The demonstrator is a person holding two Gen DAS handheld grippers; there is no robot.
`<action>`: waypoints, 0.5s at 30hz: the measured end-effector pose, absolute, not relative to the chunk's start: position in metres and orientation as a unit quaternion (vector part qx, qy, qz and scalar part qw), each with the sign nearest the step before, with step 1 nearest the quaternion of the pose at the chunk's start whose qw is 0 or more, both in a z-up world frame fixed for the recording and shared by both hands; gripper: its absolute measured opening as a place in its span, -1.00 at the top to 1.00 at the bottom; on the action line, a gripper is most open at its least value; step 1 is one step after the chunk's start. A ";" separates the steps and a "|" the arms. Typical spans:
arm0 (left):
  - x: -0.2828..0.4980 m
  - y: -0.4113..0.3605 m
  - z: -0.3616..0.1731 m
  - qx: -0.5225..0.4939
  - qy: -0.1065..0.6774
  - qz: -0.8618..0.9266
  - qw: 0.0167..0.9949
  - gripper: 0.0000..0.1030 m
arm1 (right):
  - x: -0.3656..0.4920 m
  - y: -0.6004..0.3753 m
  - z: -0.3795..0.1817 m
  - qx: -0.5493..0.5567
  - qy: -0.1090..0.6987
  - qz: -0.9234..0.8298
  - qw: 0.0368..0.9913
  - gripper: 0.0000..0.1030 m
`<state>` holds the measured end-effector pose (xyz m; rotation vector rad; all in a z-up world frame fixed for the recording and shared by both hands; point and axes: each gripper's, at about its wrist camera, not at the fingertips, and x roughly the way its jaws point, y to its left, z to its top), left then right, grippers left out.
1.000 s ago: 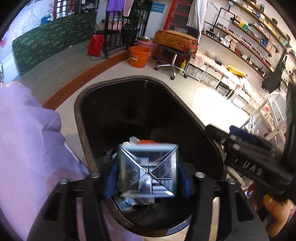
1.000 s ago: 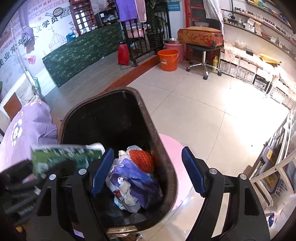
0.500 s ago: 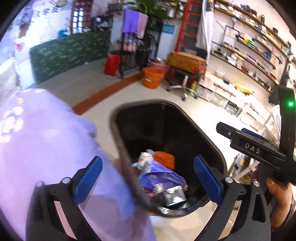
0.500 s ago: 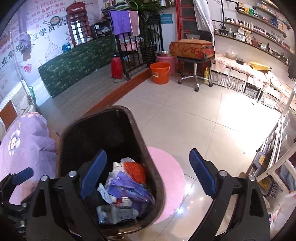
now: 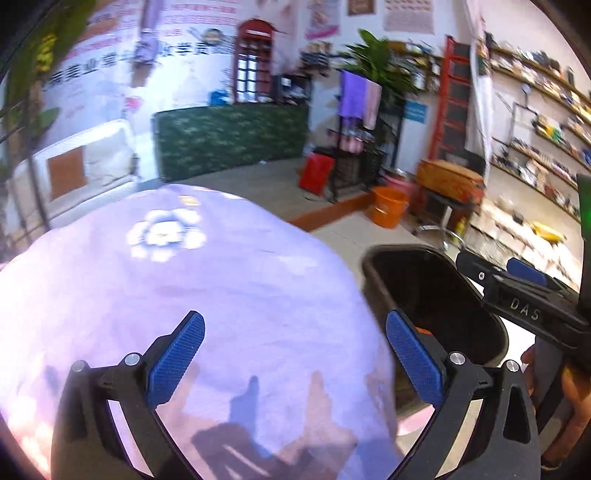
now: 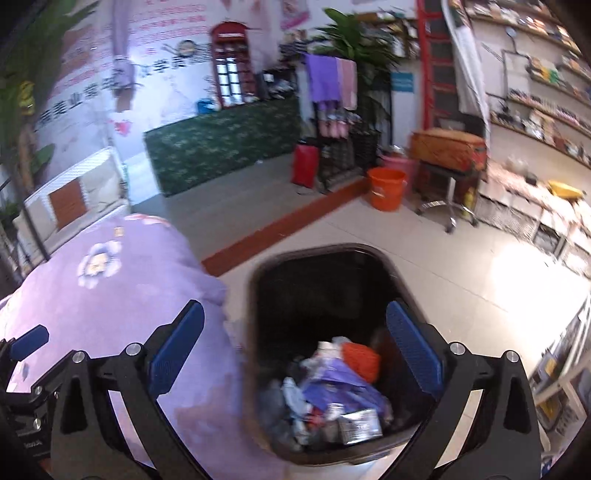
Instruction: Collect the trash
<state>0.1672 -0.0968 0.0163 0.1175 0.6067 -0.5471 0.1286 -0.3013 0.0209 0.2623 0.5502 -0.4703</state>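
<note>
While beside left tool [image 5: 295,354], trash [image 6: 332,387] in bin [image 5: 373,280]

— What sort of place is this, a shop?

— Looks like one. Long wall shelves [image 6: 546,110] packed with small bottles, a tiled floor [image 6: 461,266], posters with lettering [image 6: 155,33] on the wall.

— And that stool [image 6: 448,177]?

— On wheels, beside an orange bucket [image 6: 386,188]. Salon, perhaps.

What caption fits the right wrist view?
Open right gripper above black trash bin of wrappers, beside purple floral cloth.
</note>
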 end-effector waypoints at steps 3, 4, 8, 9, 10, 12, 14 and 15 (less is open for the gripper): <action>0.166 -0.070 0.021 0.038 0.284 -0.231 0.930 -0.88 | 0.136 -0.268 0.026 0.093 0.253 -0.218 0.938 -0.89; 0.163 -0.063 0.023 0.033 0.281 -0.221 0.933 -0.88 | 0.136 -0.258 0.027 0.079 0.248 -0.216 0.941 -0.89; 0.154 -0.037 0.031 0.020 0.258 -0.184 0.948 -0.88 | 0.131 -0.214 0.033 0.040 0.217 -0.206 0.953 -0.89; 0.151 -0.033 0.033 0.021 0.251 -0.175 0.952 -0.88 | 0.129 -0.207 0.034 0.036 0.213 -0.201 0.956 -0.89; 0.147 -0.030 0.035 0.023 0.243 -0.166 0.955 -0.88 | 0.126 -0.200 0.035 0.031 0.209 -0.193 0.958 -0.89; 0.140 -0.022 0.037 0.023 0.237 -0.159 0.958 -0.88 | 0.123 -0.185 0.037 0.030 0.206 -0.171 0.963 -0.89; 0.133 -0.015 0.039 0.019 0.227 -0.157 0.961 -0.88 | 0.120 -0.176 0.037 0.035 0.207 -0.155 0.965 -0.89; 0.131 -0.011 0.040 0.019 0.222 -0.154 0.963 -0.88 | 0.117 -0.172 0.037 0.040 0.208 -0.152 0.966 -0.89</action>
